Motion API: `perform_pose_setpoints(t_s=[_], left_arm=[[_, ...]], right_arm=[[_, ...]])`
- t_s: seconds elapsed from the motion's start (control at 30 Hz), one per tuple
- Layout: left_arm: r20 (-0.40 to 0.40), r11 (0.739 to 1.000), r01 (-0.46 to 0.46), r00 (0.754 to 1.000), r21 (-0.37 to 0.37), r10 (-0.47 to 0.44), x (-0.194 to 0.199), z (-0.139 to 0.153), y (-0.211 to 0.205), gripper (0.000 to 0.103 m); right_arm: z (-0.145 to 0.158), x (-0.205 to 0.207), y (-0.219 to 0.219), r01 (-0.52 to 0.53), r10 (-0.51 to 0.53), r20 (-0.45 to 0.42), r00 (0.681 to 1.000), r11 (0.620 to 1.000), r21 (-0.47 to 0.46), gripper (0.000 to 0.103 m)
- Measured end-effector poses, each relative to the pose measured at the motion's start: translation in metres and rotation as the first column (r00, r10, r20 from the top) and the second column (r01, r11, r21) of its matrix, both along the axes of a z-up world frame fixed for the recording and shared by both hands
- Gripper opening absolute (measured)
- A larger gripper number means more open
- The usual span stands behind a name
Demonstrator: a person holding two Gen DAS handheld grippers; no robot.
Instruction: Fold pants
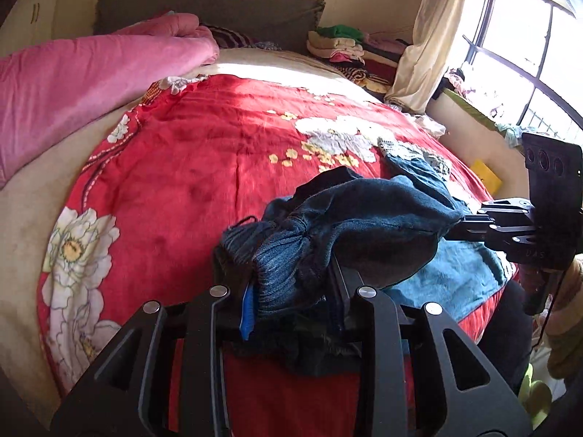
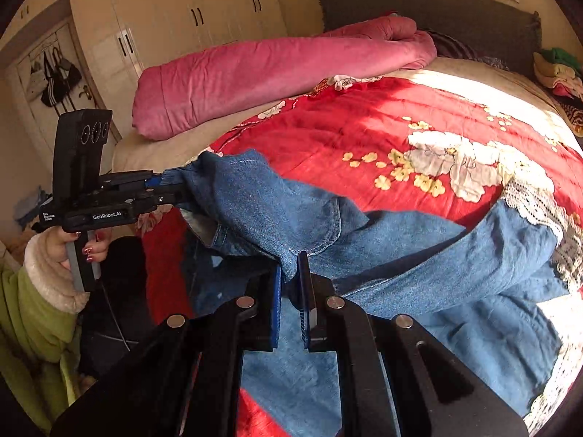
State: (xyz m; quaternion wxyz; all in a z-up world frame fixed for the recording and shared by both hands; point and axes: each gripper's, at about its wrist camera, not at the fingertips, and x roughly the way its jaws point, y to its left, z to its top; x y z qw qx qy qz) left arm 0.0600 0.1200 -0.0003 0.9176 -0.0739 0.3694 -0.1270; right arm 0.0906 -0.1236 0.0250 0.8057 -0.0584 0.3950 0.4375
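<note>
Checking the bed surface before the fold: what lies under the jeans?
Under the jeans lies the red floral blanket; in the left wrist view a teal cloth shows beneath them too. Whatever lies under the denim itself is covered.

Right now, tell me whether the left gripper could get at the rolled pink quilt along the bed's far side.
Probably not as things stand. The left gripper has its jaws shut on the blue denim pants, which the right gripper also pinches. The rolled pink quilt lies across the red floral blanket, nothing blocking it, but the pants must go first.

blue denim pants [image 2: 419, 266], red floral blanket [image 2: 364, 127]
</note>
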Motion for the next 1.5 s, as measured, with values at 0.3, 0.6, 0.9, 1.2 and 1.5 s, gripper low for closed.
perform_pose_setpoints(t_s=[0.3, 0.6, 0.9, 1.2, 1.5], left_arm=[[-0.059, 0.998, -0.023, 0.998, 0.062, 0.027, -0.021, -0.014, -0.005, 0.038], [-0.087, 0.995, -0.094, 0.991, 0.037, 0.097, -0.043, -0.017, 0.012, 0.061], [-0.065, 0.987, -0.154, 0.986, 0.043, 0.157, -0.063, 0.012, 0.022, 0.062], [-0.057, 0.997, -0.029, 0.998, -0.074, 0.025, -0.03, 0.021, -0.034, 0.036], [-0.243, 0.999, -0.031, 0.969, 0.024, 0.036, -0.008, -0.051, -0.048, 0.015]], right_arm=[[-0.047, -0.041, 0.01, 0.002, -0.006, -0.062, 0.998, 0.998, -0.07, 0.009], [-0.061, -0.045, 0.014, 0.043, -0.045, -0.088, 0.995, 0.999, -0.032, 0.011], [-0.07, -0.047, 0.014, 0.062, -0.067, -0.099, 0.993, 0.997, -0.054, 0.012], [-0.069, -0.052, 0.011, 0.078, -0.083, -0.094, 0.992, 0.996, -0.053, 0.013], [-0.057, -0.057, -0.005, 0.081, -0.077, -0.16, 0.984, 0.997, 0.019, 0.026]])
